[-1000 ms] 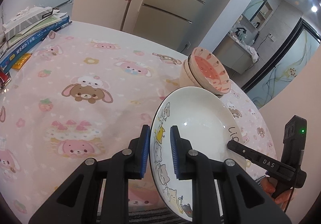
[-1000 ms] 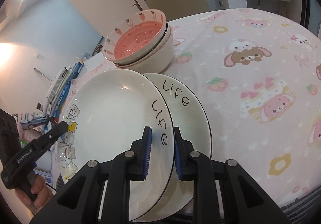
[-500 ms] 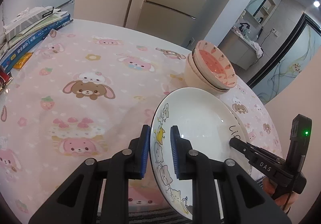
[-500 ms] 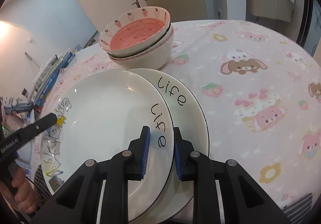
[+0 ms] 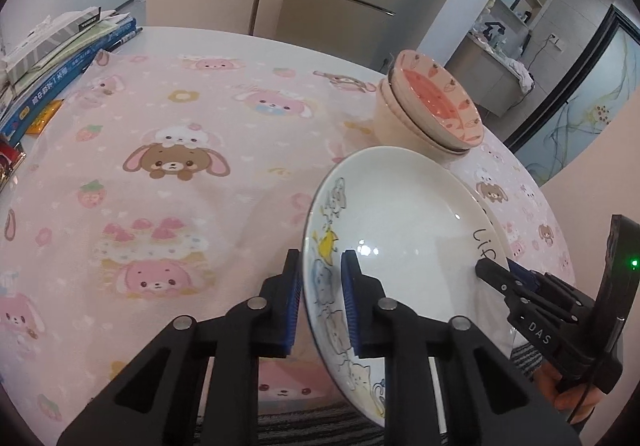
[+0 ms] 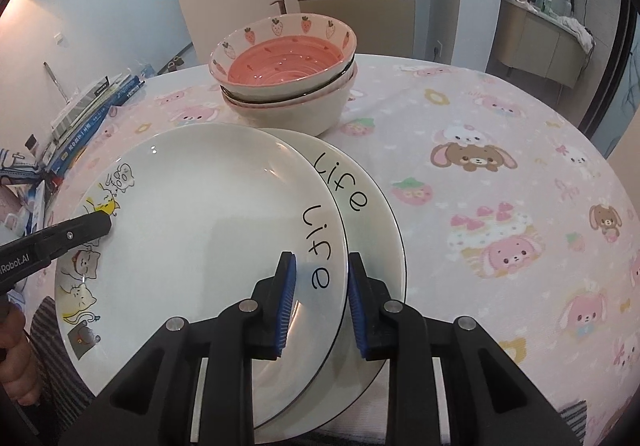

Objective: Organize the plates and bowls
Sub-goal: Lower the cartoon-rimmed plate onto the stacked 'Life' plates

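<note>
Pink cartoon-rabbit cloth (image 5: 168, 166) covers the round surface (image 5: 240, 40) we work at, with a stack of books (image 5: 60, 58) at its far left edge and pale cabinet doors behind.

We hold the top plate (image 6: 200, 230), the one with cat drawings and the word "life", from both sides. Our left tool (image 5: 320, 306) straddles the cat-decorated rim, one blue pad under the plate and one over it, and the pads look closed onto the rim. Our right tool (image 6: 322, 306) straddles the opposite rim beside the lettering; its pads stand a little off the edge on either side, so we cannot tell whether it is truly gripping.

From the left wrist view the plate tilts, its left rim raised above the cloth. It lies over a second "life" plate (image 6: 372, 230) that rests on the cloth near the front edge, offset so the lower plate's right side shows.

Just behind the plates stand stacked bowls (image 6: 288, 86), the uppermost pink inside with strawberries around its rim, nested in cream ones.
</note>
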`<state>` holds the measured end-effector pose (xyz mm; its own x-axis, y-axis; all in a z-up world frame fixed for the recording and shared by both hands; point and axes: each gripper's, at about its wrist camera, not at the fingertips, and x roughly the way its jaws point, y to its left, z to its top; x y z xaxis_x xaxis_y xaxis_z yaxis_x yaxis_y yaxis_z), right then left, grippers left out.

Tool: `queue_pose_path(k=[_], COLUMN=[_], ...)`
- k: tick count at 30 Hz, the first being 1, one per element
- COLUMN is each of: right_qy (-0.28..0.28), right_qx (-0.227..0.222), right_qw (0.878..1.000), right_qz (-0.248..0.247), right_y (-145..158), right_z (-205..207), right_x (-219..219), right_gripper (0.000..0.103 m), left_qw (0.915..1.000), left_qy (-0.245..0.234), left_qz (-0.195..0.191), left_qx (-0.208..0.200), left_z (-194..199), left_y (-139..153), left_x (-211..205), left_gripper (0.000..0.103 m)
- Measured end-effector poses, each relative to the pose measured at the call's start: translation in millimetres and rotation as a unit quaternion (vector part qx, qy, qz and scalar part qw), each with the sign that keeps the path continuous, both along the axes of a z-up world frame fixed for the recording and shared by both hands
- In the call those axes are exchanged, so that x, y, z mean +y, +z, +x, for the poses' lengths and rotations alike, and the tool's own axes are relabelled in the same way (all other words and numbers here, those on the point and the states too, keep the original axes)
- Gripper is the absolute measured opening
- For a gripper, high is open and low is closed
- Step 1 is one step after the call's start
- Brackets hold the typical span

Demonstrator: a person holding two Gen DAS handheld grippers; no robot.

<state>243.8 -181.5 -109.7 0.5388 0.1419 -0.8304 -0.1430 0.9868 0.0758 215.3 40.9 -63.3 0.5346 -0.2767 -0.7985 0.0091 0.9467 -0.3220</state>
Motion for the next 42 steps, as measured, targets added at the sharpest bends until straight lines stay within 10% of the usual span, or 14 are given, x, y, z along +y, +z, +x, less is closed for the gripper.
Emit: queue_pose_path(k=[42], right_qy=[-0.010], right_qx=[-0.001], right_qw=[1.000], right_qz=[0.002], right_y=[17.9], right_z=[-8.8], right_x=[-20.0], right_gripper=[0.024], left_qw=[0.9983], left_qy=[-0.026], left_qz=[0.035], left_qx=[-0.038], left_z=[-0.8], left_y=[1.4], left_x=[-13.6], left_gripper=[0.007])
